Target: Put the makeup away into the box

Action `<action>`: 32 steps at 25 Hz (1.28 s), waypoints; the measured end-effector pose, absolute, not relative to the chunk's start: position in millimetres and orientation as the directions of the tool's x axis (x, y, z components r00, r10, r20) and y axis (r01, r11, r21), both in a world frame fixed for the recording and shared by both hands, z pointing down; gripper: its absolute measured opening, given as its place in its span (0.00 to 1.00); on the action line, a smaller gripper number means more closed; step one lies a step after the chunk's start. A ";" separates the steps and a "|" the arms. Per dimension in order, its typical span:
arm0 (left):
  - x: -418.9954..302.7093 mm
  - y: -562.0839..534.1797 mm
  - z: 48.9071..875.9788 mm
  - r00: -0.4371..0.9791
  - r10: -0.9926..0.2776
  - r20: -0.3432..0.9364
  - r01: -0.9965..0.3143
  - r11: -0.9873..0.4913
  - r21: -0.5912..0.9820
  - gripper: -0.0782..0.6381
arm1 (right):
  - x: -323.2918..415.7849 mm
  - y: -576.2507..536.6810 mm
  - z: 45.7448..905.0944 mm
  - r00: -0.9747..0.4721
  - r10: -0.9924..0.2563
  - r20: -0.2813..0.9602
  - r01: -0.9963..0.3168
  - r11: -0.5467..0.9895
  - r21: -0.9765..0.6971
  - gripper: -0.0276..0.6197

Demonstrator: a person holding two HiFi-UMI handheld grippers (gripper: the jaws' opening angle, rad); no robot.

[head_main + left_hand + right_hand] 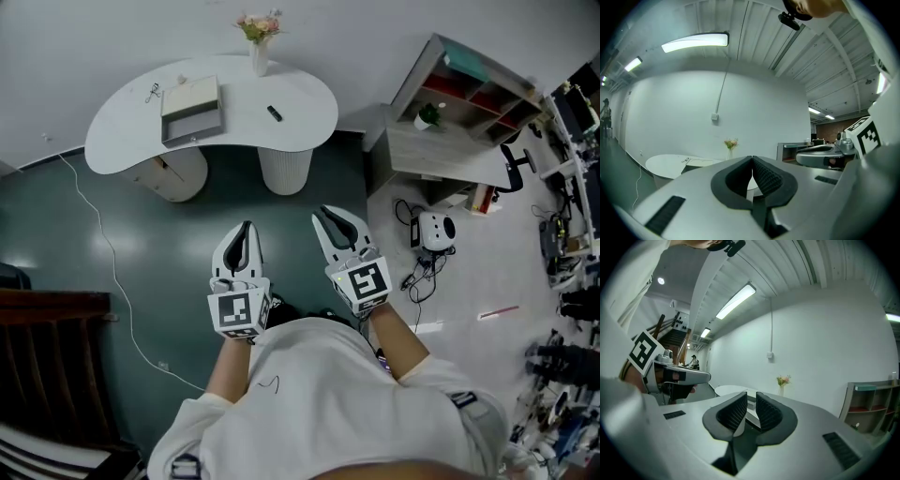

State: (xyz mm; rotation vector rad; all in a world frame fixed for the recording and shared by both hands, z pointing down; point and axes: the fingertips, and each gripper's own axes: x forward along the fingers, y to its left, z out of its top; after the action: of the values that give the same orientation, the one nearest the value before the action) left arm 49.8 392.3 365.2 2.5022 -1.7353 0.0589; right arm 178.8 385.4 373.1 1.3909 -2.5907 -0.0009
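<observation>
**A:** What's the room like?

**B:** A dark green floor (141, 234) meets a white wall (94, 37). A white cable (101, 246) trails across the floor, and an open shelf unit (469, 89) stands off to the right.

**A:** And closest to the person?

**B:** Both tools, side by side just ahead of the white shirt (328, 394) and well short of the bench. The left tool (246, 228) is clenched, its pads meeting at the tips with nothing in them. The right tool (330, 214) is released, with a narrow gap between its pads and nothing in that gap.

**A:** Farther out?

**B:** The white, kidney-shaped bench (305, 98). The box (194, 126) sits open on its left half, its front wall close to the near edge.

**A:** Where's the makeup?

**B:** A small dark makeup item (274, 113) lies on the bench right of the box and apart from it, about midway between the near and far edges. It is outside the box, and neither tool touches it. Another small thing (152, 92) lies left of the box toward the far left edge, too small to identify.

**A:** Anything behind?

**B:** A vase (259, 58) of flowers (260, 25) at the far edge, near the middle.
</observation>
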 end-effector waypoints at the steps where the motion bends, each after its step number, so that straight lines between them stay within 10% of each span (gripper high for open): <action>1: 41.2 387.1 365.0 0.354 -0.931 0.084 -0.935 -0.351 0.054 0.14 | 172.3 379.5 374.3 -0.530 -0.828 0.180 -0.830 0.551 0.091 0.12; 32: 8.7 79.6 419.6 0.281 -0.925 0.257 -0.960 -0.267 0.090 0.14 | 141.8 39.6 412.6 -0.600 -0.759 0.253 -0.781 0.625 0.022 0.16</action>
State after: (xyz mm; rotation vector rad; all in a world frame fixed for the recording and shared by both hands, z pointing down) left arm 8.7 79.6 419.6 2.3230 -1.7435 0.2243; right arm 141.8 39.6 412.6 1.2590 -2.6110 0.1325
